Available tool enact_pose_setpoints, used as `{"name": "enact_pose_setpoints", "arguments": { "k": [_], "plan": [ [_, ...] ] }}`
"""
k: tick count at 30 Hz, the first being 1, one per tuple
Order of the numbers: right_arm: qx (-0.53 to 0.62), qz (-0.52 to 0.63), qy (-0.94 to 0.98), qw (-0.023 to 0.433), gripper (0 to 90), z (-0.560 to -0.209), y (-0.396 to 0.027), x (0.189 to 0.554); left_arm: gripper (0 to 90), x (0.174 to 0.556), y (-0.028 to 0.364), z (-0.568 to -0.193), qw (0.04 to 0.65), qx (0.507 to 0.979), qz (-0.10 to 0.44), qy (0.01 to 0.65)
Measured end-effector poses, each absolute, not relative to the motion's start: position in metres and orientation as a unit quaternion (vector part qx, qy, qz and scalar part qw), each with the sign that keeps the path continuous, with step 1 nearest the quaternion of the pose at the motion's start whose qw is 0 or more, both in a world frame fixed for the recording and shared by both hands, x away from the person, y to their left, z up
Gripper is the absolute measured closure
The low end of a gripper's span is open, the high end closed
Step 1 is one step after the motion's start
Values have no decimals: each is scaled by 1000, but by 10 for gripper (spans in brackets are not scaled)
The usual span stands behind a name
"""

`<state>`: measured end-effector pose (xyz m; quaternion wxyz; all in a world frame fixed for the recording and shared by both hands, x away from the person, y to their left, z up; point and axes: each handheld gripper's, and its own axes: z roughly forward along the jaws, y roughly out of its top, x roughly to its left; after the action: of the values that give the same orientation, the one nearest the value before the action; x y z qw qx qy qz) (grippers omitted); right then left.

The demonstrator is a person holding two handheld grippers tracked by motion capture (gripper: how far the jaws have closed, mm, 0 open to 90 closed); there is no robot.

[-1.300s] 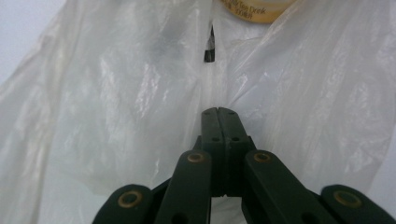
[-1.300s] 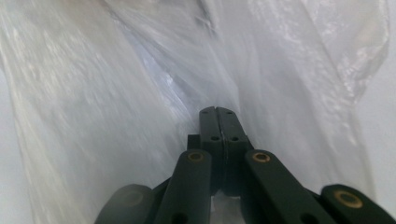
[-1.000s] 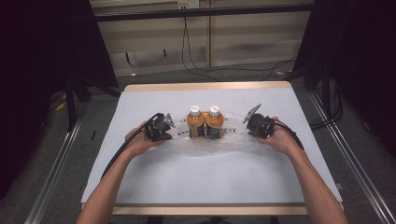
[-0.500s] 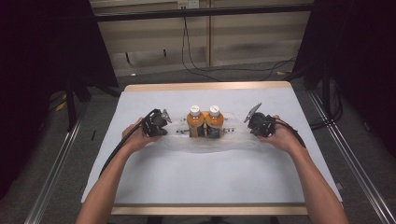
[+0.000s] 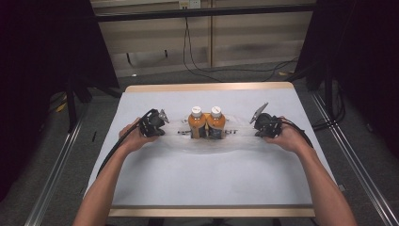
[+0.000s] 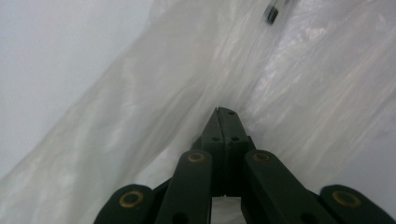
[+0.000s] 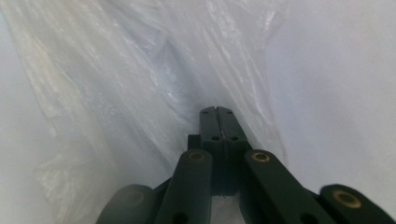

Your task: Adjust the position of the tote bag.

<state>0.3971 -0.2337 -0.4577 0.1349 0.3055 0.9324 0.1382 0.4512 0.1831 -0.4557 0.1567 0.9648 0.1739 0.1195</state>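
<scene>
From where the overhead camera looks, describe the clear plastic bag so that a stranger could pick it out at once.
Find the white-covered table and the two orange bottles with white caps standing side by side at its middle. The clear plastic bag is the see-through film around them, stretched out sideways, with the left gripper and the right gripper each shut on one end. Unlike the opaque cloth, it is glossy, wrinkled and transparent.
</scene>
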Motion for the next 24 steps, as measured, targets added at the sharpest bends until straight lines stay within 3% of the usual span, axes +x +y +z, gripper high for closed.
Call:
{"name": "enact_pose_setpoints", "arguments": {
  "k": [6,12,17,24],
  "plan": [
    [289,136,938,137,900,-457,-234,390,900,440,207,-457,199,956,85,197],
    [294,156,933,135,900,-458,-239,387,900,434,208,-455,183,963,90,177],
    [316,174,923,134,900,-460,-244,388,900,435,207,-457,201,952,96,213],
    [329,215,909,141,900,-456,-246,382,900,418,221,-453,311,916,76,240]
  ]
}}
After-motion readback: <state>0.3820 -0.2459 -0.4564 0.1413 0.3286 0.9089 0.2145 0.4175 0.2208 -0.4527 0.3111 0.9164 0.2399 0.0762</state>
